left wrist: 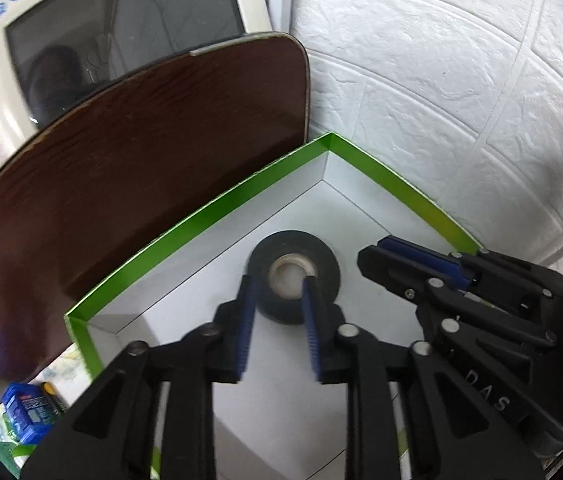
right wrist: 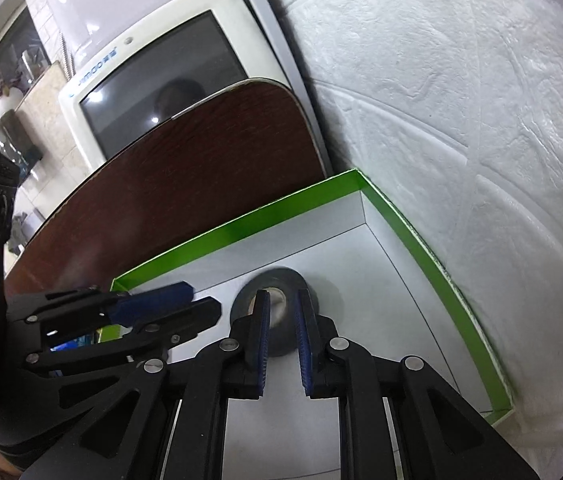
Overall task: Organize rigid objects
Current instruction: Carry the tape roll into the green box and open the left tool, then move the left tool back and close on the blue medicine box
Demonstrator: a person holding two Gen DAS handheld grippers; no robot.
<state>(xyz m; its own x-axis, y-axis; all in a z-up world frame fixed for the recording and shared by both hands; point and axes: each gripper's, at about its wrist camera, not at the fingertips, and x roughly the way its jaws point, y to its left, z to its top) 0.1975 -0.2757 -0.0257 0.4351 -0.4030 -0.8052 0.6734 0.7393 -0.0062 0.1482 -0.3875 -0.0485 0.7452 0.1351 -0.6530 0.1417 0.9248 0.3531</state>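
So, starting at the left gripper (left wrist: pixel 277 284): its blue pads (left wrist: pixel 241 332) sit a narrow gap apart with nothing pinched between them, hanging just over the black tape roll (left wrist: pixel 323 266). The right gripper (right wrist: pixel 281 296) is the same story, jaws nearly together but not pressed on anything, tips aimed down at that roll. From each other's camera both tips look just beside the roll, not around it.

The roll lies flat on the white floor of the green-rimmed box (left wrist: pixel 217 200), near the far corner, so that piece looks sorted to me.

What could go wrong: both grippers are crowded into one box, close to each other and to the roll. I reckon a careless pull-out could clip the roll and slide it, snag the thin cardboard rim and drag the box, or knock the two grippers together.

Further out, the box sits on a dark brown wooden table (left wrist: pixel 141 160), tucked against a white brick-pattern wall (left wrist: pixel 441 60). An old cream CRT monitor (left wrist: pixel 121 8) stands behind the table, and a blue package (left wrist: pixel 27 408) lies low on the left.
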